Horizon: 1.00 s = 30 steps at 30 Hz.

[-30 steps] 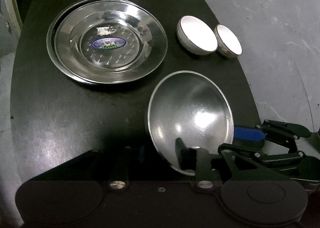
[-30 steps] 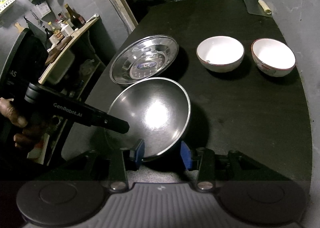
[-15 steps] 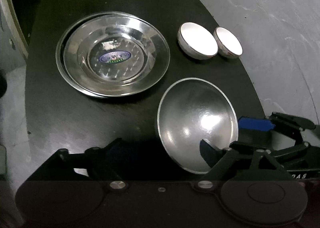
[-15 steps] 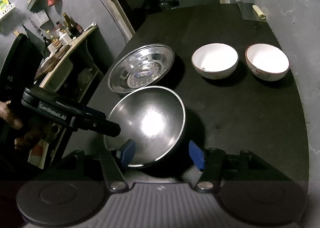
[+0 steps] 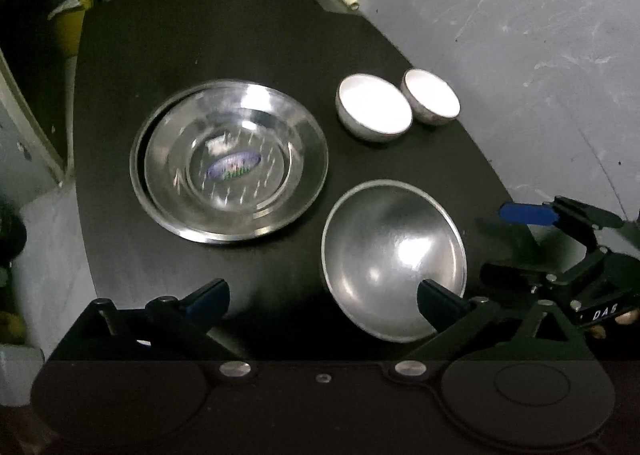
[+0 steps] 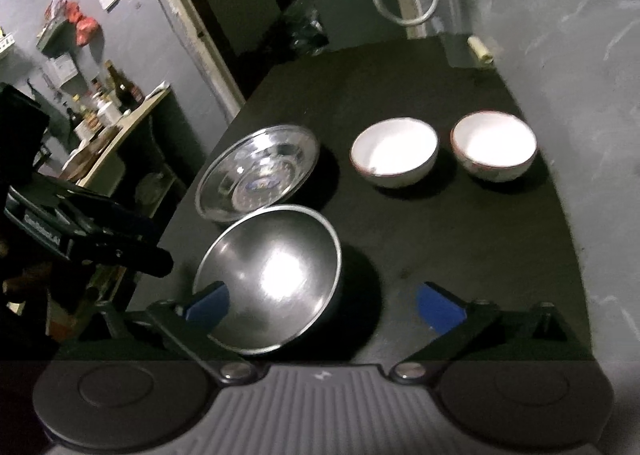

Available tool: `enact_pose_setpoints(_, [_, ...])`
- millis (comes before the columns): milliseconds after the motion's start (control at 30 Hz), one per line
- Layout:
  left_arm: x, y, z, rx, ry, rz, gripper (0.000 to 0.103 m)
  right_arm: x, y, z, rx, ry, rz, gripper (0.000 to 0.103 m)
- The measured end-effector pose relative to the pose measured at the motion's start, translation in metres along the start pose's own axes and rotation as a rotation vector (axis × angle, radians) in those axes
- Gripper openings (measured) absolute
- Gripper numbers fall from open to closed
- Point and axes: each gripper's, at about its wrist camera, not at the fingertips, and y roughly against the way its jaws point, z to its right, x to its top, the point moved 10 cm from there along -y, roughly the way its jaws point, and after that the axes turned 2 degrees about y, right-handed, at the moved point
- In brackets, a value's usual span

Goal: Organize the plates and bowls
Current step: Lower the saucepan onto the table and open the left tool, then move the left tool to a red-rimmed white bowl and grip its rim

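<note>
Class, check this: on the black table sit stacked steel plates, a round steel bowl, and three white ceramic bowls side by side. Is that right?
Not quite. There are two white ceramic bowls, not three, as the right wrist view shows. The stacked steel plates and the round steel bowl do sit on the black table.

I count two white bowls (image 6: pixel 394 151) (image 6: pixel 494 149), side by side on the black table (image 5: pixel 240 35). One steel bowl (image 6: pixel 272 279) sits alone. The steel plates (image 5: pixel 230 161) look like two stacked, since a second rim shows under the top one, though blur keeps me from swearing to it. I hold two grippers, left (image 5: pixel 322 297) and right (image 6: pixel 322 301).
</note>
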Motion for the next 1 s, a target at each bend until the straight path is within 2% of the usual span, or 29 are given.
enact_pose_setpoints(200, [0.012, 0.002, 0.001, 0.023, -0.011, 0.028, 0.102, 0.009, 0.003, 0.006, -0.045, -0.021, 0.084, 0.103])
enact_pose_setpoints(333, [0.022, 0.002, 0.001, 0.039, -0.011, 0.077, 0.102, 0.015, 0.003, 0.012, -0.096, -0.024, 0.131, 0.103])
enact_pose_setpoints(400, [0.033, 0.002, 0.000, 0.066, -0.014, 0.124, 0.102, 0.017, 0.000, 0.015, -0.118, -0.032, 0.142, 0.103])
enact_pose_setpoints(533, [0.072, 0.008, -0.005, 0.135, -0.020, 0.286, 0.102, 0.022, -0.009, 0.023, -0.179, -0.052, 0.154, 0.103])
enact_pose_setpoints(600, [0.094, 0.008, -0.006, 0.156, -0.019, 0.349, 0.102, 0.026, -0.015, 0.030, -0.232, -0.073, 0.148, 0.103])
enact_pose_setpoints(667, [0.115, 0.003, -0.004, 0.156, -0.035, 0.379, 0.102, 0.029, -0.021, 0.040, -0.309, -0.102, 0.125, 0.103])
enact_pose_setpoints(767, [0.136, -0.017, 0.001, 0.153, -0.076, 0.378, 0.102, 0.036, -0.029, 0.053, -0.352, -0.146, 0.098, 0.103])
enact_pose_setpoints(1000, [0.168, -0.078, 0.010, 0.104, -0.095, 0.291, 0.102, 0.055, -0.044, 0.073, -0.342, -0.254, 0.112, 0.103])
